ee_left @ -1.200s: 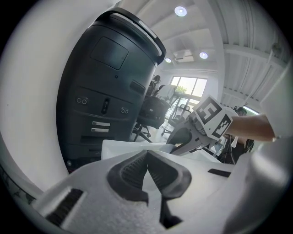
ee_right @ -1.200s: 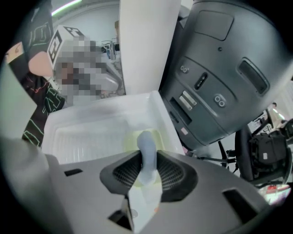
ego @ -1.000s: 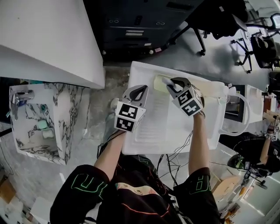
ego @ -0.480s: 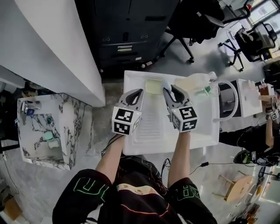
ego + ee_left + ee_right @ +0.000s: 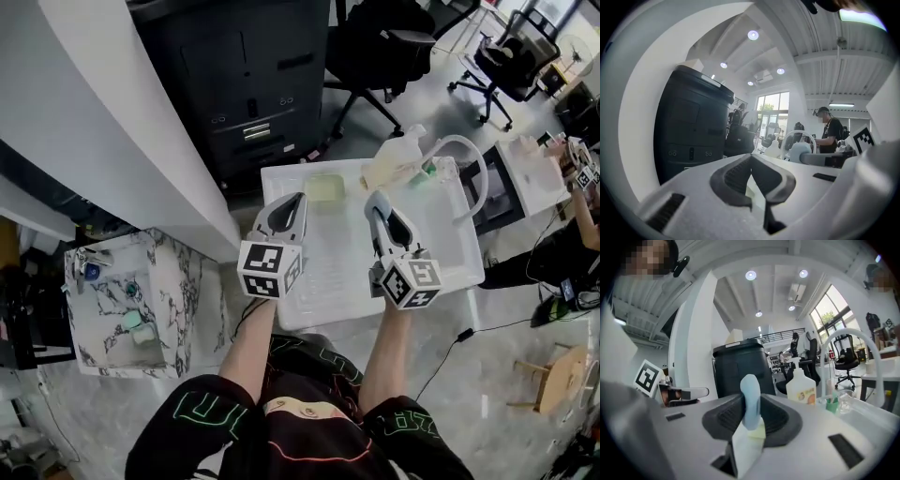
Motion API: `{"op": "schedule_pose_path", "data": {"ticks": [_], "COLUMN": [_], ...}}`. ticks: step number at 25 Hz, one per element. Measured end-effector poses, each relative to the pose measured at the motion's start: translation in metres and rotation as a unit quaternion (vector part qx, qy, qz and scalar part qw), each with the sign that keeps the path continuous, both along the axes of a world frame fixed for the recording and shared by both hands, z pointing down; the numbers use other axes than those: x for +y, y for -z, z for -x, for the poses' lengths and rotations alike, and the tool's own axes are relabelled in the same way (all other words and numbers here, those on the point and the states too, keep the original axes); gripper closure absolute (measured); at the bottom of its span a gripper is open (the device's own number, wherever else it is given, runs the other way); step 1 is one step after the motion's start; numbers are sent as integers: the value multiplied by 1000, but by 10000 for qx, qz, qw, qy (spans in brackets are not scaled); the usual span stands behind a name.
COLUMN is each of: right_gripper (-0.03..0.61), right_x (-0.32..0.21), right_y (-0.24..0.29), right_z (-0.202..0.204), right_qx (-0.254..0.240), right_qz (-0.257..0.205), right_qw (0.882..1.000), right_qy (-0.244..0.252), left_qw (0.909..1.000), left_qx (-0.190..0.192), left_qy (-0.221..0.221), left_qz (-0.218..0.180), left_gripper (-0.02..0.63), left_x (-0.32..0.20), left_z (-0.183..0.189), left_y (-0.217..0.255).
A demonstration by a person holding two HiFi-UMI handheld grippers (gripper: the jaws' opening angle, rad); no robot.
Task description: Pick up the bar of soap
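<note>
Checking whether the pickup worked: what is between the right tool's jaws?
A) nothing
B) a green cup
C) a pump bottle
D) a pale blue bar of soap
D: in the right gripper view the right tool is clamped on the pale blue bar of soap.

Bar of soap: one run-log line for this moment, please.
right gripper: shut on bar of soap | left gripper: shut, empty | bar of soap held over white tray
</note>
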State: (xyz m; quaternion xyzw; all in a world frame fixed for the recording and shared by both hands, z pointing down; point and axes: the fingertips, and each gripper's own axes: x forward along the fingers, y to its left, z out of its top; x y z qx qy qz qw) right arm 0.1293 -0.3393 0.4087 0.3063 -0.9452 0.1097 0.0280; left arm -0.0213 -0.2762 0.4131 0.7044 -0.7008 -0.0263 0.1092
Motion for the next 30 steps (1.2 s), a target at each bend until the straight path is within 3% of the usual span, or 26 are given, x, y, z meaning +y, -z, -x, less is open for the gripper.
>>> {"op": "schedule_pose_path", "data": {"ticks": [4, 9, 30], "right_gripper": [469, 471, 471], "right_x": [9, 20, 31], "right_y": [2, 4, 14], "right_z": [-34, -59, -59], "right_qx": [-462, -554, -537], "right_qz": [164, 119, -247], "right_qw": [9984, 9973, 9979], "right_qy": [-275, -472, -266], "left_qw": [9999, 9999, 9997], "left_qx": [-48, -156, -212], "left_qy": [95, 68, 14], "left_qz": [-48, -7, 106], "left_gripper": [606, 606, 607], "left_x": [15, 27, 33], "left_z": [-4, -18, -34], "left_y": [3, 0, -10]}}
